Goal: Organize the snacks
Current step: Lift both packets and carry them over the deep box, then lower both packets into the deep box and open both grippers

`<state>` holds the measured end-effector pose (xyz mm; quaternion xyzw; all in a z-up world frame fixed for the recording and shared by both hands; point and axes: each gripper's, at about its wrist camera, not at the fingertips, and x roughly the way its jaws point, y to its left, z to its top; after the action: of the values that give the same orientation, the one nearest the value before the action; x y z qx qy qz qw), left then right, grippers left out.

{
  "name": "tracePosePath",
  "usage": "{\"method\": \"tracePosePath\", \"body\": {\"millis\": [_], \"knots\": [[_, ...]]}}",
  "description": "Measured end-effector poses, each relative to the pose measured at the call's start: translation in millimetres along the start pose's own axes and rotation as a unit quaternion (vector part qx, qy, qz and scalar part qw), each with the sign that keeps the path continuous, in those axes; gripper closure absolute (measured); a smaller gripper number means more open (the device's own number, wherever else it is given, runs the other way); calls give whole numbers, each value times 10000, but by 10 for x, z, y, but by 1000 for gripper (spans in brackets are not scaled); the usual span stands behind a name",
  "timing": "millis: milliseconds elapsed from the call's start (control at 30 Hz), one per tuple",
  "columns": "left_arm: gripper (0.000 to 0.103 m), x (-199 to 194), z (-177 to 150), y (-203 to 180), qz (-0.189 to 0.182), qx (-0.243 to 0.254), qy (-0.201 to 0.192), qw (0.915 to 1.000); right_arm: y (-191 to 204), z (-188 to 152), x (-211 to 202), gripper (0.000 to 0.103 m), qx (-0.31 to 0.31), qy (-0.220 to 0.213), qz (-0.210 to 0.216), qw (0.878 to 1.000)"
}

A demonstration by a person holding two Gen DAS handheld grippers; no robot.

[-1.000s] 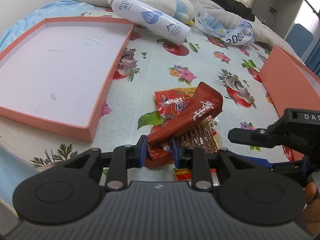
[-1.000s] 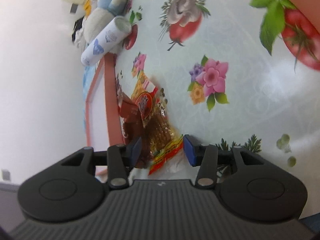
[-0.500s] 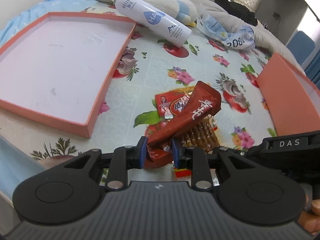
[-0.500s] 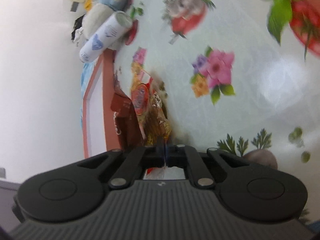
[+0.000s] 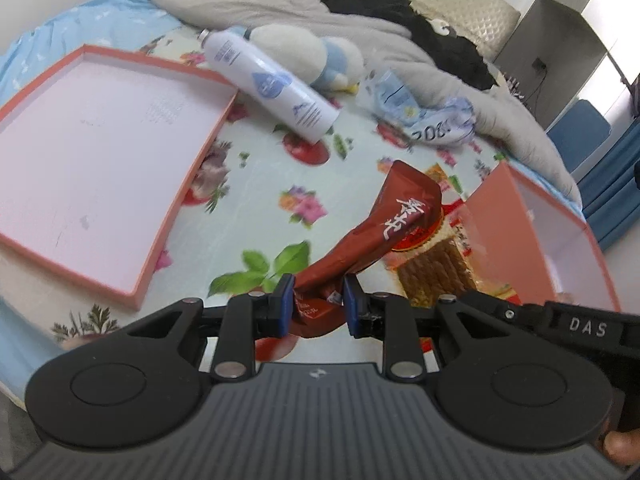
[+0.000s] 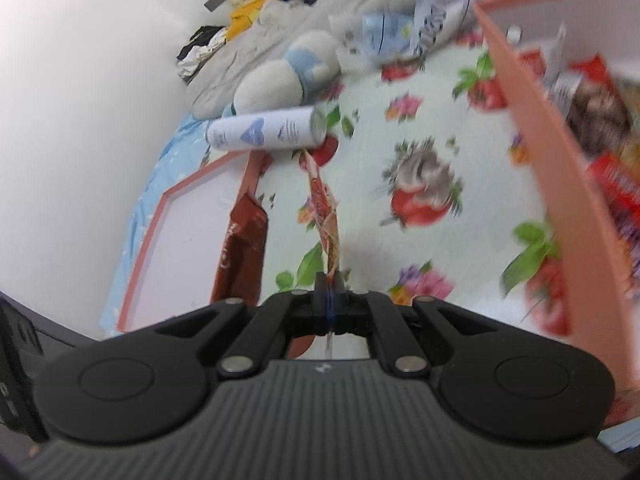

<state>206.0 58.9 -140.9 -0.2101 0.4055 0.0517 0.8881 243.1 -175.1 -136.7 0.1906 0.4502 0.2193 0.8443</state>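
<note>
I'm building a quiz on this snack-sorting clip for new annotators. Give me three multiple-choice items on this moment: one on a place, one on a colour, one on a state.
1. Where does the white bottle lie?
A. inside the shallow lid
B. on the floral cloth beside the plush toy
C. in the deep box

2. What colour is the packet in the left gripper?
A. dark red-brown
B. blue
C. green

3. How does the right gripper stand?
A. wide open, nothing in it
B. shut on a thin snack packet
C. shut on the bottle

Answers: 1 B, the bottle rests on the floral cloth against the plush toy. 2 A, the brown packet sits between the blue pads. 3 B, the jaws meet on the thin snack packet, seen edge-on.
</note>
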Motion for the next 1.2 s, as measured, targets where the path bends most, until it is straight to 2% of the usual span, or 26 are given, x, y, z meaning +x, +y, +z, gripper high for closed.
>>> {"method": "tracePosePath", "body": {"millis": [300,433,567,700,967,1200], "knots": [[73,-242,333,-443,-368,115,17,9993,64,355,-503,100,-407,-587,-407,9966],[73,-397,528,-721,-503,265,-111,9983,42,562,-762,100,-489,-881,-536,9935],[73,-558,722,-1028,-756,395,-307,9959,-94,732,-1087,100,-454,-1180,-577,9903],[73,-613,829,-1341,-1028,535,-365,9926,-300,861,-1451,100,-441,-1532,-844,9836],[73,-357,700,-2129,-1418,1013,-124,9846,-820,874,-1905,100,-385,-1899,-1400,9710],[73,187,385,-2757,-1574,1418,300,9768,-1545,780,-1827,100,33,-1725,-1770,9690]]}}
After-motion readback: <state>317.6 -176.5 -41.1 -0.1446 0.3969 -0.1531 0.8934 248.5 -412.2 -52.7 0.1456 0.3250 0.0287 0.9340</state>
